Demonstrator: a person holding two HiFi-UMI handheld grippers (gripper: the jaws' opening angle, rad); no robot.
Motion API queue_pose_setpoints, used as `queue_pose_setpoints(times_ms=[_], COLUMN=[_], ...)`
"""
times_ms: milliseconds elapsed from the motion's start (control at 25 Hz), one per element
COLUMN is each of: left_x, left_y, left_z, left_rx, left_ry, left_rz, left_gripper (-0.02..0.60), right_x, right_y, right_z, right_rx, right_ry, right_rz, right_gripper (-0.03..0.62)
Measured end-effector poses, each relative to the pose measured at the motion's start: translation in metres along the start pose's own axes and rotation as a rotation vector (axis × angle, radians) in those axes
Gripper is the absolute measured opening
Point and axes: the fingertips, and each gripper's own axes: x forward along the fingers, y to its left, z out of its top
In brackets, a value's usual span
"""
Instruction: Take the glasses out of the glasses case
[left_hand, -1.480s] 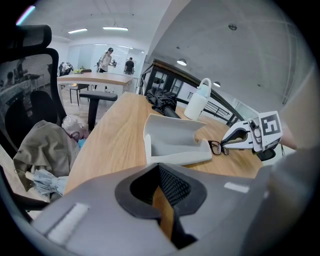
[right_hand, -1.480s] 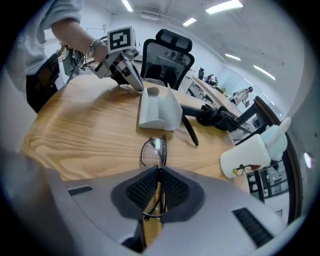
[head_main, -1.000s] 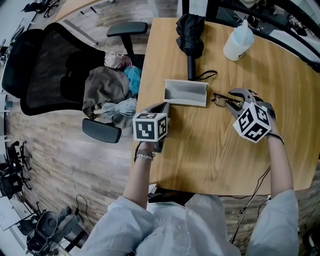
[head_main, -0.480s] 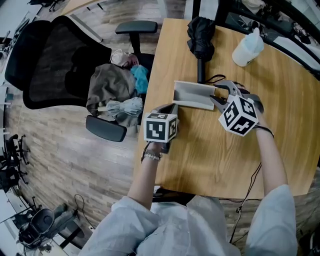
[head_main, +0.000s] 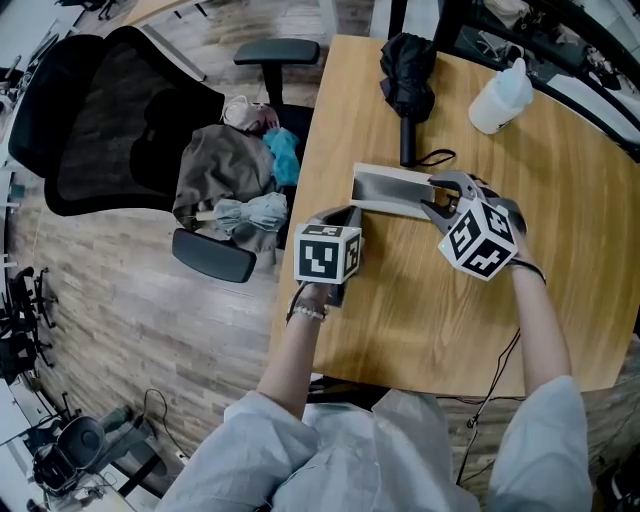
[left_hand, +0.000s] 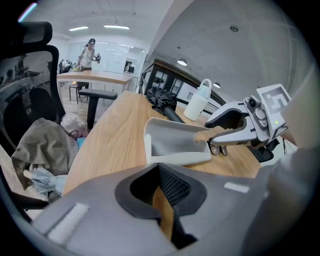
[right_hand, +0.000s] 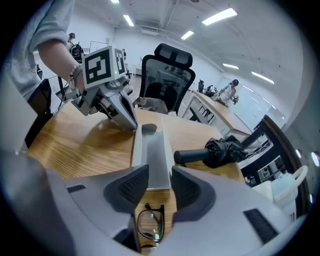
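1. At the bottom centre of the right gripper view, the glasses (right_hand: 150, 226) lie on the counter (head_main: 420, 300). They are outside the glasses case (head_main: 392, 190) and just beside its near end.
2. Centre of the head view: the case lies open, and its grey trough shows nothing inside.
3. Right hand-held gripper (right_hand: 159, 186): released. Its jaws have just been opening and now stand apart above the end of the case nearest the glasses. That end shows through the gap, but the pads do not press on it, and the glasses sit below the jaws, not between them.
4. Left hand-held gripper (left_hand: 161, 192): at the lower centre of its own view, it is clenched to a thin slit with only bare counter showing through. It sits just beside the case's left end as the head view shows it. Whether it touches the case I cannot tell.
5. Step in hand, as I judge it: the removal itself looks done, since the glasses rest on the counter and the case is empty. The right hand-held gripper is poised over the case, not the glasses.
6. Any next move on the case would call for setting the pads squarely on 1 wall and keeping clear of the glasses underneath. The left hand-held gripper could steady the far end.
7. Further out in the head view, a black umbrella (head_main: 407, 80) lies at upper centre and a white bottle (head_main: 498, 95) stands at upper right. A chair (head_main: 100, 130) heaped with clothes (head_main: 225, 170) stands at the left, off the counter.
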Motion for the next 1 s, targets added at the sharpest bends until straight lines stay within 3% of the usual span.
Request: queue_pose_setpoints(times_ms=[680,840,1000], left_x=[0.000,-0.001,-0.012], left_y=[0.000,0.001,-0.002], left_z=[0.000,0.002,0.008], left_rx=[-0.002,-0.003,-0.040], left_ry=[0.002,-0.013,-0.079], left_rz=[-0.006,0.000,-0.002], left_gripper=[0.003,0.005,0.004], right_x=[0.016,0.009,-0.013], right_y=[0.050,0.047,0.042], right_z=[-0.010,-0.007,-0.007], right_rx=[0.094,0.168,0.273], right_ry=[0.014,-0.035,-0.098], right_rz=[0.031,0.003,-0.061], right_gripper=[0.137,0.137,0.117])
